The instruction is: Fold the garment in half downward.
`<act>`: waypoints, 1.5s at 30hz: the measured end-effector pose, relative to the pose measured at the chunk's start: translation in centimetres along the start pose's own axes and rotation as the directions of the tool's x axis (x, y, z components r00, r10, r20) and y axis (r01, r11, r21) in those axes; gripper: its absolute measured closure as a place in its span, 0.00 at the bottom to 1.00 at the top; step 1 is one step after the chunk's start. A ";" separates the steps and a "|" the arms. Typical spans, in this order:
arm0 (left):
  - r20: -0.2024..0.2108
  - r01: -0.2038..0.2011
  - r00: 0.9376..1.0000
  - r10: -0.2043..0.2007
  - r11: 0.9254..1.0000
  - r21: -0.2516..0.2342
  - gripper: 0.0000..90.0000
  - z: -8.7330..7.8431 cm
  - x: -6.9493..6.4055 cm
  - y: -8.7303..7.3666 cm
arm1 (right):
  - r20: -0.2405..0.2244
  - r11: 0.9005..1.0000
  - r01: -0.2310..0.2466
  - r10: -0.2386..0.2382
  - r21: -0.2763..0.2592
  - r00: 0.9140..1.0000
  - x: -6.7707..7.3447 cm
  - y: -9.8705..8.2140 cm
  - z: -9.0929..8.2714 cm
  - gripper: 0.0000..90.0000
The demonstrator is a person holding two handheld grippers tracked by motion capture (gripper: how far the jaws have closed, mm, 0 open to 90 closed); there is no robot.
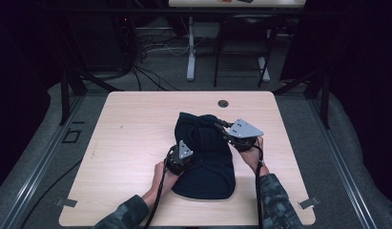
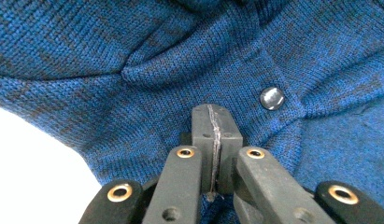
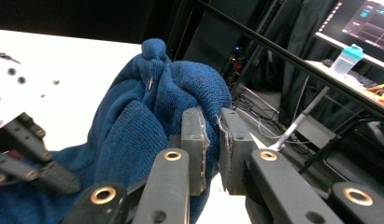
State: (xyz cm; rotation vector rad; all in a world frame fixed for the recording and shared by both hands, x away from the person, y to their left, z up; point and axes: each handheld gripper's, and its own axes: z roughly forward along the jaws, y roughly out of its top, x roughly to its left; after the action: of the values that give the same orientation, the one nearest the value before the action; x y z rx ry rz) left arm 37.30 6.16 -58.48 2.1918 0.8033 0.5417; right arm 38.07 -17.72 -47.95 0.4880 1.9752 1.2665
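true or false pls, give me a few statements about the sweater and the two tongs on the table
1. The left tongs are pinched shut on the sweater. True.
2. The right tongs are clamped tight on the knit. False: a gap shows between the jaws, which sit beside the fabric.
3. The sweater is red. False: it is blue.
4. A metal snap sits on the sweater near the left tongs. True.
5. The sweater hangs off the table edge. False: it lies bunched on the tabletop.
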 end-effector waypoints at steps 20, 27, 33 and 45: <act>0.119 0.074 0.990 -0.069 0.997 -0.030 0.78 -1.0 1.9 -0.6 | -0.061 0.995 -0.011 0.017 0.097 0.998 1.4 -2.1 -3.6 0.91; 0.074 0.032 0.997 -0.027 0.997 -0.072 0.59 -4.2 3.4 -0.1 | -0.062 0.996 -0.013 0.019 0.094 0.998 1.5 -2.3 -4.1 0.91; 0.047 0.013 0.999 -0.007 0.991 -0.133 0.42 -6.3 5.1 2.1 | -0.090 0.993 0.001 0.010 0.115 0.996 2.2 -2.4 -4.0 0.91; 0.122 -0.145 0.979 0.162 0.980 -0.138 0.74 -5.5 5.4 4.5 | -0.101 0.994 0.002 0.009 0.114 0.995 2.8 -2.6 -4.6 0.90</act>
State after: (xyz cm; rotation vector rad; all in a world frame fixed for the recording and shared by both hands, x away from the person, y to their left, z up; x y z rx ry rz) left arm 39.67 10.09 -50.86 2.1560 0.5172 0.5030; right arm 33.01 -19.91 -50.20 0.4909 2.1415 1.2070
